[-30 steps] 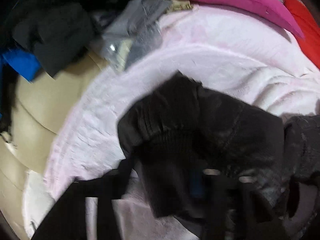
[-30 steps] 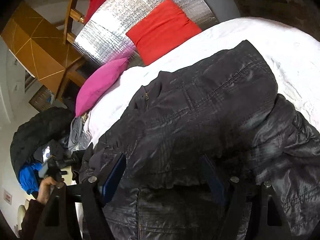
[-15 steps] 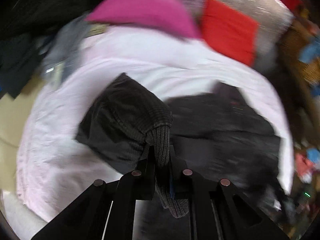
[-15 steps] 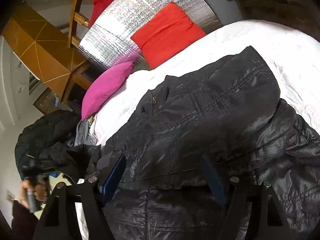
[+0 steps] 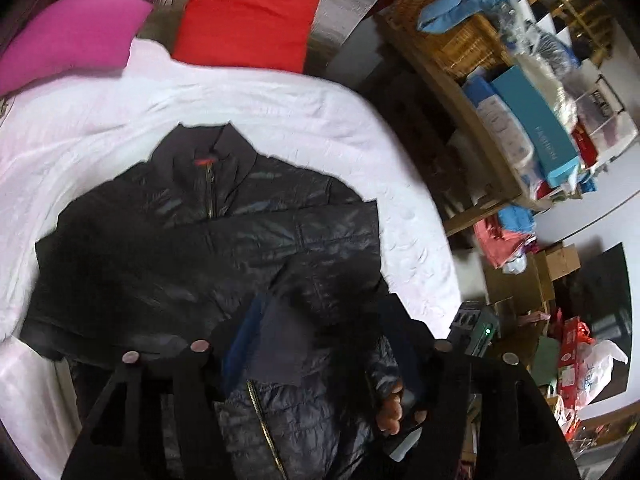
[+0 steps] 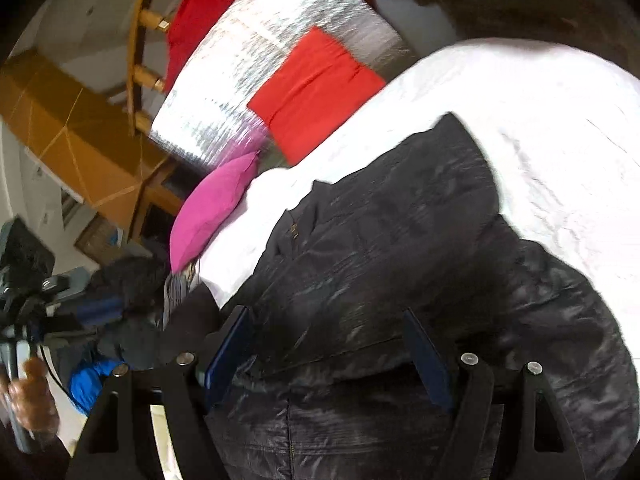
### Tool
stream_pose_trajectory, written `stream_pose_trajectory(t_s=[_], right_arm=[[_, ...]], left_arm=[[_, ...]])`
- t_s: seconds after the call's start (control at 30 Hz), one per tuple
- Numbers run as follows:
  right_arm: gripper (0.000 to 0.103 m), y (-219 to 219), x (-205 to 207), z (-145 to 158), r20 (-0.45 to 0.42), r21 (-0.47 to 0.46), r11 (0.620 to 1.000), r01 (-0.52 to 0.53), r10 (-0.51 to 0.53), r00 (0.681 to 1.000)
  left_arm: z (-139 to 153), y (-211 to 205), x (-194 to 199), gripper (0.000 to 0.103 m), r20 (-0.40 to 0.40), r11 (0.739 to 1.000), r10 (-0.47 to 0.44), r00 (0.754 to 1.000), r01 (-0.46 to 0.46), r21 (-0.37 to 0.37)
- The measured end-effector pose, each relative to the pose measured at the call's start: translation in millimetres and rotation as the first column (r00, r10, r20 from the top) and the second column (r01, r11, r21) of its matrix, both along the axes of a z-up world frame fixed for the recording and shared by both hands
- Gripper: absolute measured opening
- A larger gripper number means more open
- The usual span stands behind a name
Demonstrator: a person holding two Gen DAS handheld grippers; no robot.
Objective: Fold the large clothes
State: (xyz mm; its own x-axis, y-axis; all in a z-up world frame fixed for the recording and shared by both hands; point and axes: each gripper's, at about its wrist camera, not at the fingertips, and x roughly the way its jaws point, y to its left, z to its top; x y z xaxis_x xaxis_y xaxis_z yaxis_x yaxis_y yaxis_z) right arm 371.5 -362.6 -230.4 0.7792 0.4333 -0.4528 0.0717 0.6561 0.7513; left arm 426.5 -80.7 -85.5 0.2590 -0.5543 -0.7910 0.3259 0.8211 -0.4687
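sleeve that was pinched in the left gripper (image 5: 316, 344) is out now, jaws opening over the black puffer jacket (image 5: 208, 248) on the white bedspread (image 5: 280, 108). right gripper (image 6: 332, 344) gapes empty above the jacket. teal box (image 5: 536, 128) lettering is too blurry to read; bare bedspread lies beyond the collar.

Left hand-held gripper (image 5: 320, 344), black two-finger frame with blue pads: pitched steeply downward, jaws opening, nothing pressed between the pads. Right hand-held gripper (image 6: 330, 354), same build: tilted gently downward, jaws spread wide, pads clear of contact. Bare hand (image 6: 30, 400) at lower left of right wrist view, wrapped around the left gripper's handle.
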Motion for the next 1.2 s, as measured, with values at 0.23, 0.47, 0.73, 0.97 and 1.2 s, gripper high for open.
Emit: stream_pose_trajectory(t_s=[0.23, 0.47, 0.73, 0.97, 1.2], right_arm=[[0.080, -9, 10, -16, -0.041, 0.145, 0.986, -0.085, 0.092, 0.995], [0.080, 26, 31, -31, -0.104, 0.127, 0.978, -0.163, 0.176, 0.979], [0.073, 69, 44, -40, -0.117, 0.137, 0.952, -0.273, 0.289, 0.950], [0.073, 109, 45, -47, -0.136, 0.117, 0.904, -0.412, 0.425, 0.895], [0.028, 127, 46, -50, -0.177, 0.010, 0.921, -0.389, 0.385, 0.906]], left_arm=[[-34, 95, 18, 0.064, 0.123, 0.949, 0.242, 0.962, -0.262, 0.177], [-96, 195, 23, 0.058, 0.168, 0.844, 0.430, 0.887, -0.461, 0.275], [-124, 184, 23, 0.041, 0.189, 0.878, 0.346, 0.919, -0.388, 0.281], [-142, 184, 20, 0.041, 0.154, 0.892, 0.308, 0.939, -0.341, 0.296], [-143, 188, 12, 0.041, 0.138, 0.897, 0.306, 0.942, -0.334, 0.290]])
